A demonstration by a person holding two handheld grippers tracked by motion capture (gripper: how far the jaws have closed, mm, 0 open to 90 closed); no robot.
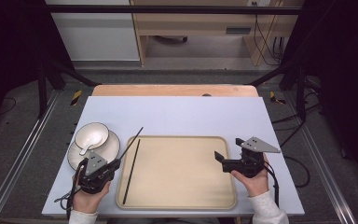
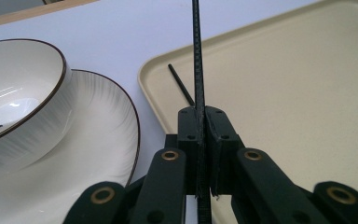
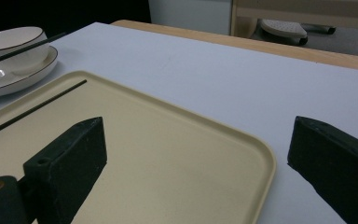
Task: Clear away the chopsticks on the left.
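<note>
My left gripper (image 1: 115,164) (image 2: 199,122) is shut on a thin black chopstick (image 1: 131,140) (image 2: 197,56), which slants up and away over the tray's left rim. A second black chopstick (image 1: 131,171) (image 2: 181,86) (image 3: 32,109) lies flat inside the beige tray (image 1: 182,205) (image 2: 298,84) (image 3: 242,140), along its left side. My right gripper (image 1: 229,149) (image 3: 200,140) is open with nothing between its jaws, and it sits low at the tray's right rim. In the right gripper view the held chopstick (image 3: 23,49) crosses in front of the bowl.
A white bowl (image 1: 92,134) (image 2: 23,88) (image 3: 14,39) with a spoon (image 1: 87,146) in it stands on a white plate (image 1: 109,150) (image 2: 98,144) (image 3: 23,77), just left of the tray. The pale blue table (image 1: 177,114) extends beyond the tray.
</note>
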